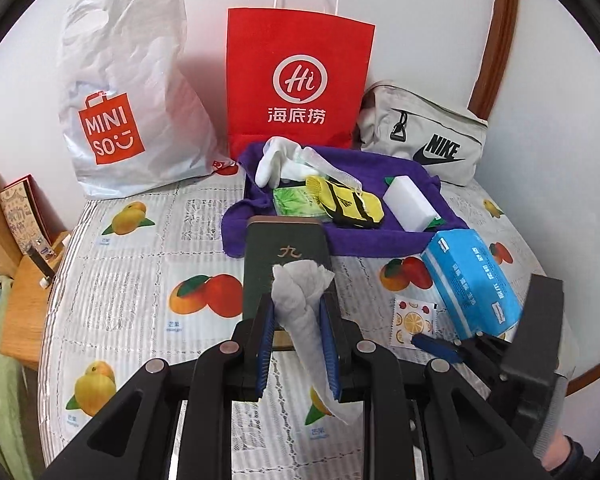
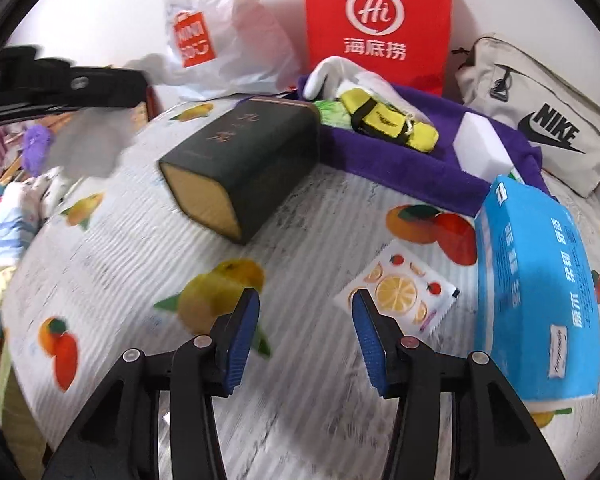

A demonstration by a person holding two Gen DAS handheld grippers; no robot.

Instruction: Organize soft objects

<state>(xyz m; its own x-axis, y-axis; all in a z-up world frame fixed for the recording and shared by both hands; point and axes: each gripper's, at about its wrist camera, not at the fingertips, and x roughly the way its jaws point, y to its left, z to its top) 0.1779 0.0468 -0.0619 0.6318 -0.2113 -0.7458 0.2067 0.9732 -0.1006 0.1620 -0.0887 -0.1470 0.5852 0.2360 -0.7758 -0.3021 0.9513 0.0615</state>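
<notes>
A: Where is there room to move?

B: The fruit-printed white tablecloth (image 2: 112, 240) lies bare directly ahead of the right gripper (image 2: 306, 300), whose blue pads stand apart on nothing. Its edge drops away to that gripper's left.

A: Containers?

B: Beyond the left gripper (image 1: 298, 308), a purple towel-lined tray (image 1: 364, 236) holds a white sponge block (image 1: 410, 204), a yellow-and-black pouch (image 1: 346, 200) and a white glove (image 1: 272, 160). A dark green rectangular box (image 1: 286, 256) lies just ahead.

A: And the soft thing?

B: A crumpled white tissue (image 1: 300, 304) is clamped between the left gripper's pads; a blue tissue pack (image 1: 470, 280) lies to its right.
</notes>
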